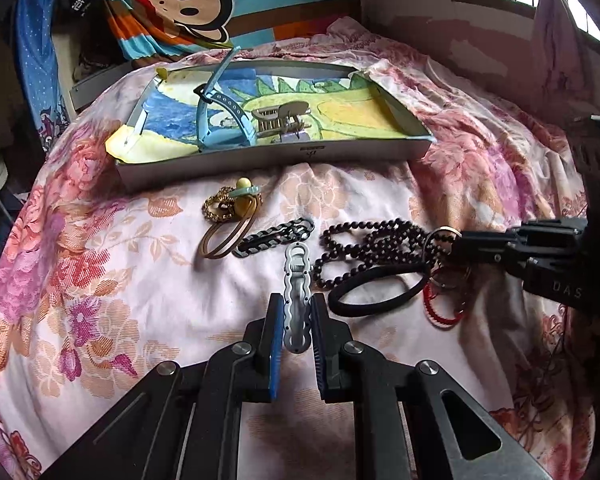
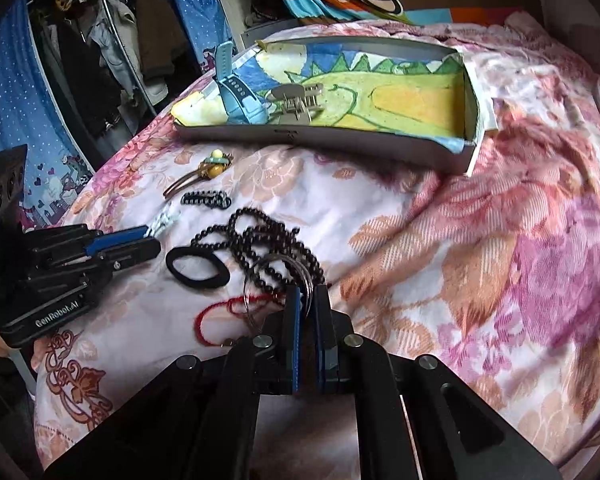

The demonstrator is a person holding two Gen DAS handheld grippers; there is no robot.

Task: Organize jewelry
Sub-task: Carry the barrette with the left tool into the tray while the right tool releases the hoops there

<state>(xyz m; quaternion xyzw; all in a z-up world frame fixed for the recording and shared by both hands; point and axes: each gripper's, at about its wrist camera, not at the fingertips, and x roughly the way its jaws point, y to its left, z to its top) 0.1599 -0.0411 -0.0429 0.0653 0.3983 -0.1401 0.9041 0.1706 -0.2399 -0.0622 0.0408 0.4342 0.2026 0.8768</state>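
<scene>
While my left gripper pinches the silver clip, my right gripper squeezes thin rings mid-bed.

Both cameras sit just behind their own jaws and look steeply down and forward over a bed with a floral bedspread. The left wrist view faces the grey tray head on, close to the jewelry. The right wrist view stands further right and angles leftward, catching the left gripper at its left edge, as the left view catches the right gripper. Both share the tray, the black beads and the monkey blanket; fisheye edges are dark, perhaps hiding more.
</scene>
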